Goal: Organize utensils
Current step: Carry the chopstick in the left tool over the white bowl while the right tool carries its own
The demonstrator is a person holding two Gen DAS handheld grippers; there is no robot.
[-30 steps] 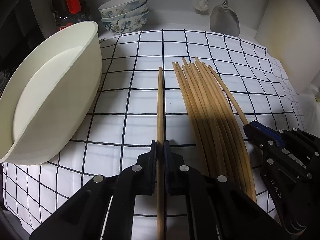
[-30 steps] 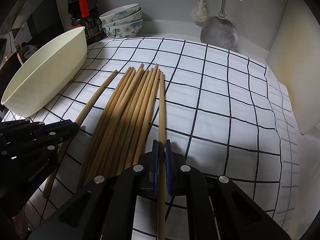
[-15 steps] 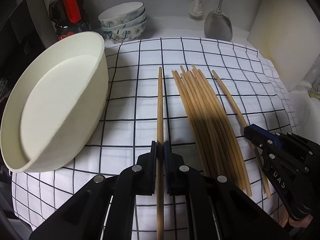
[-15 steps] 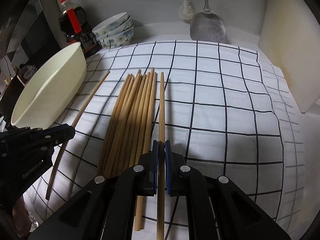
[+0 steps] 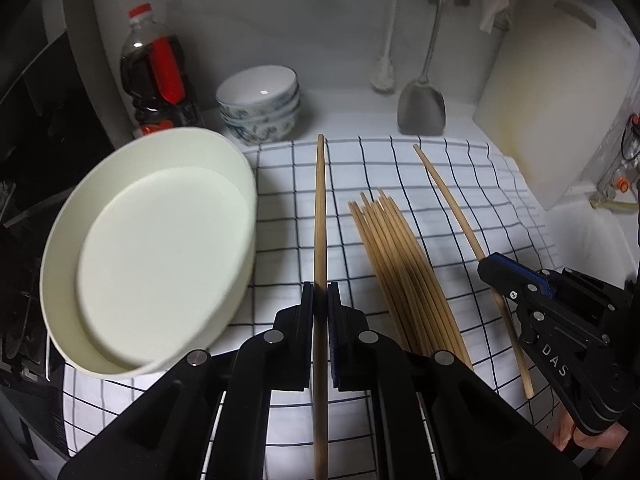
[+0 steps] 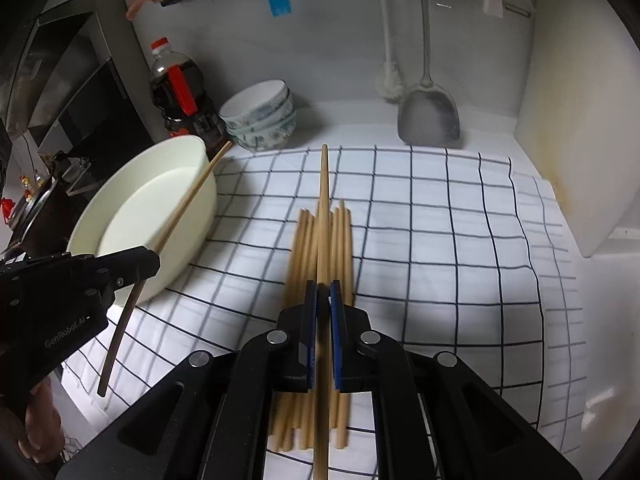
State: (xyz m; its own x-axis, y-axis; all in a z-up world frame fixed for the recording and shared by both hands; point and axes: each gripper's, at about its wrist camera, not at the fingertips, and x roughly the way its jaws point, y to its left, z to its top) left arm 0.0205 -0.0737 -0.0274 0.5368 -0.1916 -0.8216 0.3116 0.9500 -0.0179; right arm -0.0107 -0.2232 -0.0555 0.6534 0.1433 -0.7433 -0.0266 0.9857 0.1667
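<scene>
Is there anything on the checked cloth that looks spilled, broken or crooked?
Nothing stands out. The chopsticks lie in a neat bundle on the cloth, the cream bowl beside them looks empty and whole, and no spill shows.

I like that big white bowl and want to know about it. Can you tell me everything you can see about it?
The big white bowl is a wide, round, cream-white basin with tall, plain sides and a flat bottom. It looks like smooth plastic, though that is hard to be sure of. It is empty. It sits at the left edge of the checked cloth, partly on it, in front of the dark bottle and the stacked patterned bowls. In the right wrist view, the chopstick held by the left gripper crosses in front of it.
</scene>
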